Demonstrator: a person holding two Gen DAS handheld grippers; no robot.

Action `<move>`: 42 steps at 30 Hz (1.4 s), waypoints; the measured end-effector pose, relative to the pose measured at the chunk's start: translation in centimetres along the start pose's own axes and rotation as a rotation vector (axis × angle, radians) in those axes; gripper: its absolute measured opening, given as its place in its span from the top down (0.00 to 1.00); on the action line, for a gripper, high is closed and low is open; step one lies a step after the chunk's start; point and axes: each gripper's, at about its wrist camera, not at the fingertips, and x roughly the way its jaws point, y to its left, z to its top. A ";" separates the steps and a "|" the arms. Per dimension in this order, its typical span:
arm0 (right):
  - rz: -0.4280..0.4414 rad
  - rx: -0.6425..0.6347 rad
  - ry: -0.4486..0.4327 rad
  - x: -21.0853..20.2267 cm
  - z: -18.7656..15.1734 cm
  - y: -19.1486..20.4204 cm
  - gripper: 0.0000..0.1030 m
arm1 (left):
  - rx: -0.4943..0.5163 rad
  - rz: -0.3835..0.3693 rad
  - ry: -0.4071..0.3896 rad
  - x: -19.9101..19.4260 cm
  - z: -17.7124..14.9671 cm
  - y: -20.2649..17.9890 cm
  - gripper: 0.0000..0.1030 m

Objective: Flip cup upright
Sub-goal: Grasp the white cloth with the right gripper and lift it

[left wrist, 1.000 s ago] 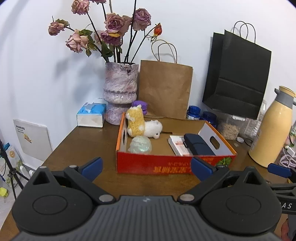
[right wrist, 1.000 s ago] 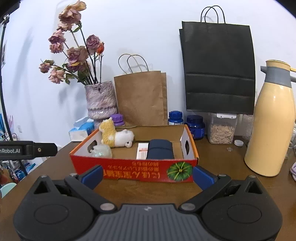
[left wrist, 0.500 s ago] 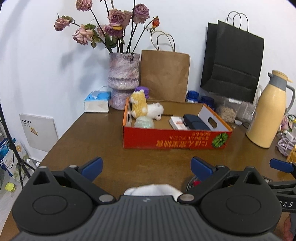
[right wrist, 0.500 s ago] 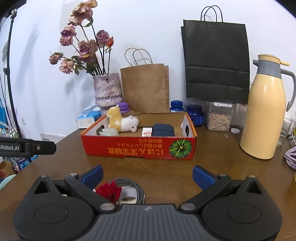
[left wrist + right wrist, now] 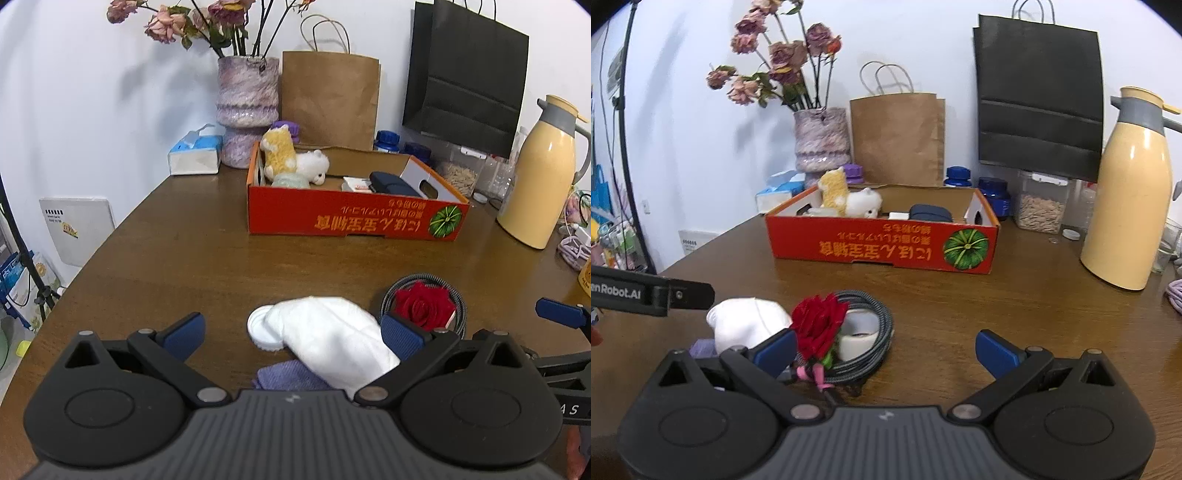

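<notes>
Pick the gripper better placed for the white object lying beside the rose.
Left. The white object lies between the left gripper's open fingers; for the right gripper, also open, it is off to the side, past the rose.

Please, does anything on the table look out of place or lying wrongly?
Yes. The red cardboard box stands with its printed text upside down. In front, a white cup lies on its side beside a red rose and a coiled cable. Nothing looks spilled.

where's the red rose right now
The red rose lies on the table's near edge inside a coiled grey cable, right of the white cloth and before the orange box.
</notes>
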 end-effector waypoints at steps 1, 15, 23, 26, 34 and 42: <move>0.005 -0.006 -0.001 0.0 -0.1 0.2 0.00 | -0.002 0.001 0.001 0.0 -0.1 0.2 0.00; 0.129 -0.131 -0.067 1.0 1.2 6.2 0.00 | -0.074 0.062 0.002 -0.9 -1.6 7.1 0.00; 0.202 -0.190 -0.016 3.8 1.2 9.8 0.09 | -0.099 0.088 -0.006 -1.4 -2.3 10.4 0.00; 0.225 -0.205 0.004 4.8 1.2 10.6 0.11 | -0.105 0.088 -0.012 -1.6 -2.4 11.0 0.00; 0.214 -0.196 0.073 8.1 1.1 11.0 0.16 | -0.112 0.079 -0.013 -1.5 -2.6 11.5 0.00; 0.223 -0.218 0.090 9.1 1.0 11.2 0.14 | -0.111 0.067 -0.020 -1.5 -2.7 11.3 0.00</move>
